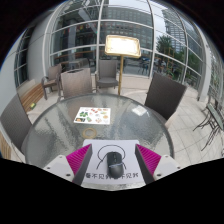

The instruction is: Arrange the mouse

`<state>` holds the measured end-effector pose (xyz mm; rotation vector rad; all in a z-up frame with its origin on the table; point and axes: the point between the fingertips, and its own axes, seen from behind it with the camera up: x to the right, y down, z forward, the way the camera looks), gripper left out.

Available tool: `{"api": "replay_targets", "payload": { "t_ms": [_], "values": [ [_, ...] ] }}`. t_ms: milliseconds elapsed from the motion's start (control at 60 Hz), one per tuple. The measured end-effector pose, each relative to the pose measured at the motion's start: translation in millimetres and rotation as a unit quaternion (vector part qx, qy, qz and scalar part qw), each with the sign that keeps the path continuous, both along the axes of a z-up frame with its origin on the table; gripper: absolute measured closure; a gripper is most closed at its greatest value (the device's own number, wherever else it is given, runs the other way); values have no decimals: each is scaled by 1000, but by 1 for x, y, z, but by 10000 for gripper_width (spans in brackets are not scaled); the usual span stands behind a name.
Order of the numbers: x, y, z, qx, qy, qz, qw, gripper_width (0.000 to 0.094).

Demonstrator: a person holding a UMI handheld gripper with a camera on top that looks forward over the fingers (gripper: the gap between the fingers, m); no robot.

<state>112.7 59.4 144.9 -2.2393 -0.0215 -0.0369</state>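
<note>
the two-finger gripper with magenta pads (112, 160) is spread wide, its fingers (80, 160) standing apart on either side of a small dark grey computer mouse (114, 159). the mouse lies between them on a white rectangular mat printed with dark characters (110, 175), with a gap at each side. the mat sits at the near rim of a round glass-topped table (70, 125). farther across the glass lies a white sheet with coloured pictures (94, 112). grey chairs (165, 97) ring the table, and beyond it stands a pale signboard on a post (122, 45).
</note>
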Motion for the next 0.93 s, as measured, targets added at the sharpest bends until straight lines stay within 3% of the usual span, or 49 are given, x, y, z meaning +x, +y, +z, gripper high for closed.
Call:
{"api": "replay_targets", "payload": {
  "t_ms": [150, 317, 600, 933],
  "values": [
    [-20, -41, 61, 34, 6, 7, 999, 63],
    [-38, -91, 92, 46, -1, 8, 999, 62],
    [-69, -164, 115, 62, 5, 10, 998, 64],
    [-93, -197, 127, 71, 0, 19, 997, 65]
  ]
}}
